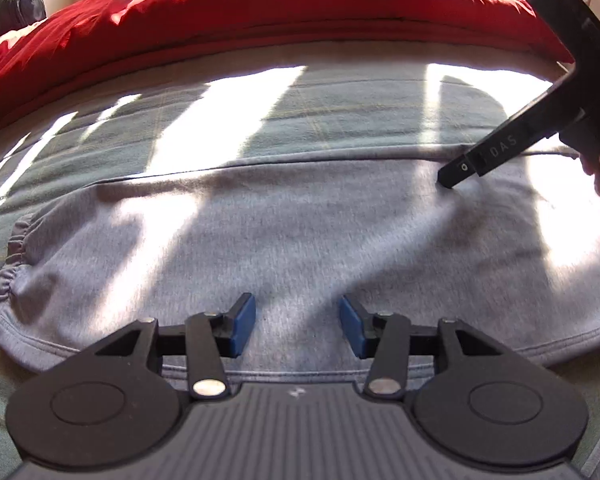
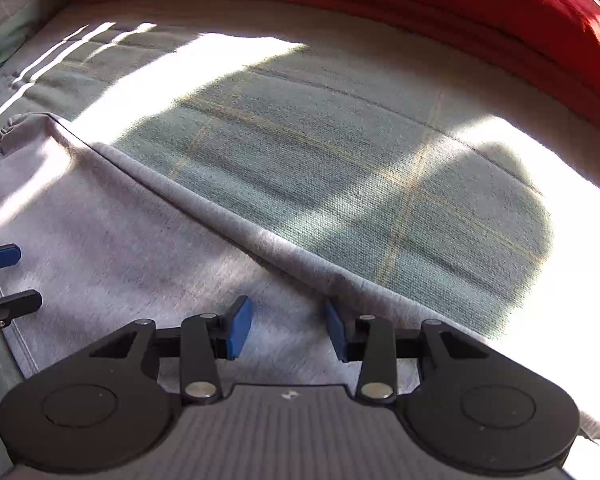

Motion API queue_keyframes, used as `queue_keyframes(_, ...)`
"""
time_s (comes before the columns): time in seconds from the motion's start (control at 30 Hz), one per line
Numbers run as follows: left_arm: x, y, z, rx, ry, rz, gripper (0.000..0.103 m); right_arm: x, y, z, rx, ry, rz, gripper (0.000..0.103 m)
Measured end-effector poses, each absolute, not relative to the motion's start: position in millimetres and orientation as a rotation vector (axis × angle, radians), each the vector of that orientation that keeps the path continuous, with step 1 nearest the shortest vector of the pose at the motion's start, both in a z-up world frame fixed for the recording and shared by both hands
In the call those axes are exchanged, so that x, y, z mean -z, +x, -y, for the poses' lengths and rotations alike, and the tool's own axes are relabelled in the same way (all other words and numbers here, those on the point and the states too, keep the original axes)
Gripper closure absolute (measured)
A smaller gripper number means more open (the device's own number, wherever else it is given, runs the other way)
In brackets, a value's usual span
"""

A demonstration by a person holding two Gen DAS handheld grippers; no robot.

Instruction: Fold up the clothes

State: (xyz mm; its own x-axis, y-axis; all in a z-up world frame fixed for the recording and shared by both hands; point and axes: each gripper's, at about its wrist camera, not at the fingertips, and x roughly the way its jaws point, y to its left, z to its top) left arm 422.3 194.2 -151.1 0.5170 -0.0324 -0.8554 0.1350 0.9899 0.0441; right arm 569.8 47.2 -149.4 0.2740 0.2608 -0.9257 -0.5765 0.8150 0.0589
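Grey garment (image 1: 300, 240), right end cropped

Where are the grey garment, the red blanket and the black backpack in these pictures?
grey garment (image 1: 280, 240): left wrist view, middle of the flat cloth.
red blanket (image 1: 228, 4): left wrist view, sunlit top surface.
black backpack (image 1: 20, 4): left wrist view, its front, top left corner.

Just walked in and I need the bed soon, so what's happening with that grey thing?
A person is folding a grey garment spread flat on the green checked bedcover, a hand-held tool in each hand. Both tools are open and grip nothing: the left tool is over the near hem, the right tool by the far folded edge. A red duvet lies beyond.
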Motion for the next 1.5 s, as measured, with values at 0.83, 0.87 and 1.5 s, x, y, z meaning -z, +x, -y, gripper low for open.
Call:
queue_keyframes(0.83,149.8,411.9,-211.3,-0.007,0.032,-1.047,0.034,138.9,426.4,-19.8,-0.513,-0.124,-1.204,0.025)
queue_keyframes(0.87,147.3,408.7,-211.0,-0.017,0.033,-1.051,0.034,137.0,423.1,-24.8,-0.544,-0.104,-1.201,0.025)
queue_keyframes(1.5,105.6,375.8,-90.9,0.188,-0.025,-1.038,0.034,67.7,395.7,141.2,-0.538,-0.133,-1.069,0.026)
